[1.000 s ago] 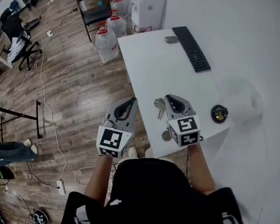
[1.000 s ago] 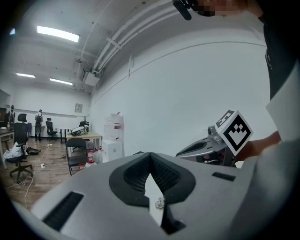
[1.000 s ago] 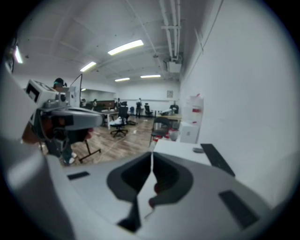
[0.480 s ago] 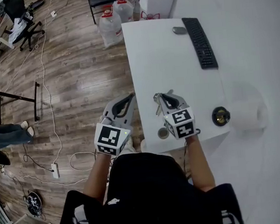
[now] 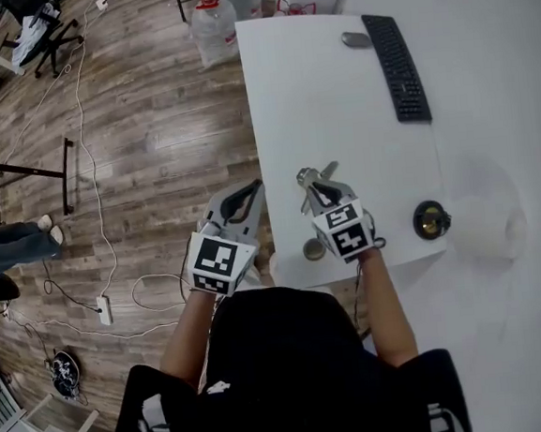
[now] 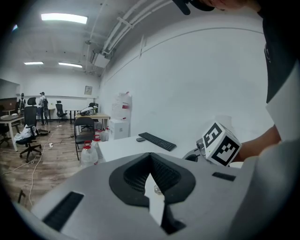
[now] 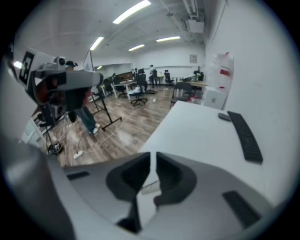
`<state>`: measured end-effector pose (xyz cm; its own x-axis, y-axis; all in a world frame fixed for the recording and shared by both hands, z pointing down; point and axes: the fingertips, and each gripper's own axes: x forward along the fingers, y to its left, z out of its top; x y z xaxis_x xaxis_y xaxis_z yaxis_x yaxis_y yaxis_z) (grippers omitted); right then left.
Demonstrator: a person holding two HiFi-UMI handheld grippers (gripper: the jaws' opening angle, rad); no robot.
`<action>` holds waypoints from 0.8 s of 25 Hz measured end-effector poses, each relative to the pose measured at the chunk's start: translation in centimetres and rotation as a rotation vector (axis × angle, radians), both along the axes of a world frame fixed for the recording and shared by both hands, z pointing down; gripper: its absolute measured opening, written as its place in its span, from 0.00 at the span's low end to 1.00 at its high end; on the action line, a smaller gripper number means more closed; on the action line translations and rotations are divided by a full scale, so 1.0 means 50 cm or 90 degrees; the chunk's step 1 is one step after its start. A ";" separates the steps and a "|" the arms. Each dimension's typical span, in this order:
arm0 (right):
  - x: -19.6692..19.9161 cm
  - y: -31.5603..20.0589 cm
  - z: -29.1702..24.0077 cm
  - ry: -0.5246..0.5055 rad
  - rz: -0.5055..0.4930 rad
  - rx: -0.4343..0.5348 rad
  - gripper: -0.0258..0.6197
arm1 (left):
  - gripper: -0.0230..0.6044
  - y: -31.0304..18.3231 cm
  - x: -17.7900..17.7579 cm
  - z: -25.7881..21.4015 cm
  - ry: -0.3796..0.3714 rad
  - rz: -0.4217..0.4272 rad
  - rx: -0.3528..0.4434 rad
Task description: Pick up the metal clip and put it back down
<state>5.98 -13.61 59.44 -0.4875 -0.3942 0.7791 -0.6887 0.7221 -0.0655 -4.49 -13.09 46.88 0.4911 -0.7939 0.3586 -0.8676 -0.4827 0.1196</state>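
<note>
The metal clip (image 5: 308, 175) is silver, with a thin wire handle, and sits at the tip of my right gripper (image 5: 313, 188) over the near left part of the white table (image 5: 337, 110). That gripper tilts steeply down and is shut on the clip. In the right gripper view a thin sliver of the clip (image 7: 148, 187) shows between the jaws. I cannot tell whether the clip touches the table. My left gripper (image 5: 252, 190) hangs off the table's left edge above the wood floor, shut with nothing in it. Its jaws also show in the left gripper view (image 6: 150, 158).
A black keyboard (image 5: 405, 53) and a mouse (image 5: 356, 39) lie at the table's far side. A black-and-gold round object (image 5: 428, 219) and a white roll (image 5: 483, 226) stand to the right. A small round metal piece (image 5: 313, 249) lies by the near edge. Water jugs (image 5: 214, 22) and cables (image 5: 88, 179) are on the floor.
Both grippers have sunk. The right one has tipped further down toward the table, with the clip staying at its tip. The left one stays beside the table's edge.
</note>
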 end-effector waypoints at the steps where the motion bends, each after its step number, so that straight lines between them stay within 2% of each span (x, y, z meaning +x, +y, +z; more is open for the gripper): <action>1: 0.004 0.001 0.014 0.008 -0.003 -0.009 0.10 | 0.08 0.000 0.000 0.004 0.000 0.000 -0.004; 8: 0.025 -0.006 0.130 0.070 -0.041 -0.071 0.26 | 0.08 -0.005 -0.013 0.051 -0.008 -0.010 -0.029; 14: 0.025 -0.033 0.191 0.127 -0.087 -0.069 0.39 | 0.08 -0.008 -0.032 0.084 -0.012 -0.021 -0.055; 20: 0.031 -0.047 0.227 0.180 -0.142 -0.063 0.43 | 0.08 -0.001 -0.025 0.110 -0.016 -0.023 -0.074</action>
<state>7.55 -15.99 70.79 -0.3137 -0.2186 0.9240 -0.5156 0.8564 0.0275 -5.77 -13.16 52.36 0.4527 -0.7630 0.4614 -0.8875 -0.4357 0.1503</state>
